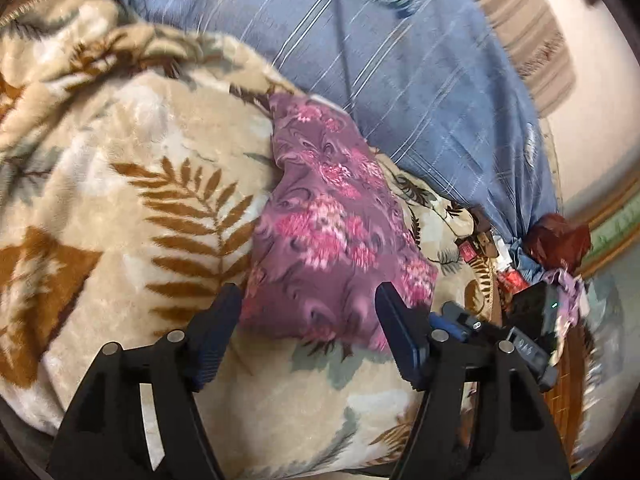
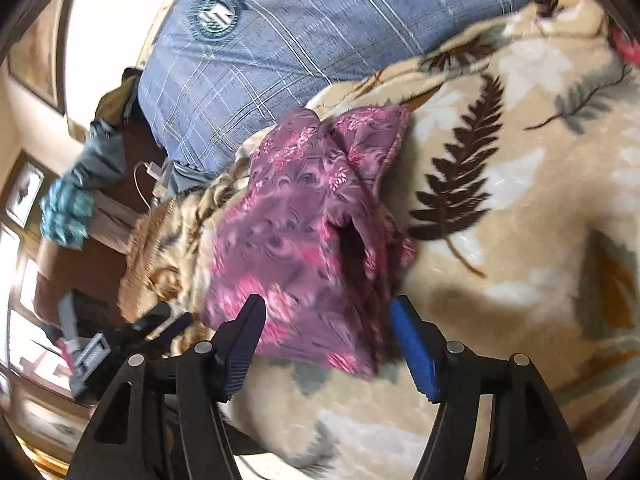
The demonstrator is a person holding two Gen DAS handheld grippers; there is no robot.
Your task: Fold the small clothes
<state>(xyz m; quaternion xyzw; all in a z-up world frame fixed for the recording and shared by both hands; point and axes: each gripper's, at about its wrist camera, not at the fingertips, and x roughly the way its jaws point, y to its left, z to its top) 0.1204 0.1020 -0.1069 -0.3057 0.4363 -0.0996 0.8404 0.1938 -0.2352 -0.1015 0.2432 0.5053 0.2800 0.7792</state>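
Thin, smooth floral cloth garment (image 1: pixel 320 220) lies on a plush, fuzzy fleece blanket (image 1: pixel 132 184).

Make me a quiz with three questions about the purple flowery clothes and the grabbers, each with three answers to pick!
1. Where does the purple floral garment lie?
A. on the leaf-print blanket
B. on a chair
C. in a basket

2. What colour is the striped pillow behind it?
A. red
B. blue
C. yellow

3. How do the left gripper and the right gripper stand?
A. both clamped on the garment
B. one holds a hanger
C. both open, holding nothing

Answers: 1 A, the blanket shows all around it; 2 B, blue fabric with pale stripes; 3 C, a gap shows between each pair of fingers.
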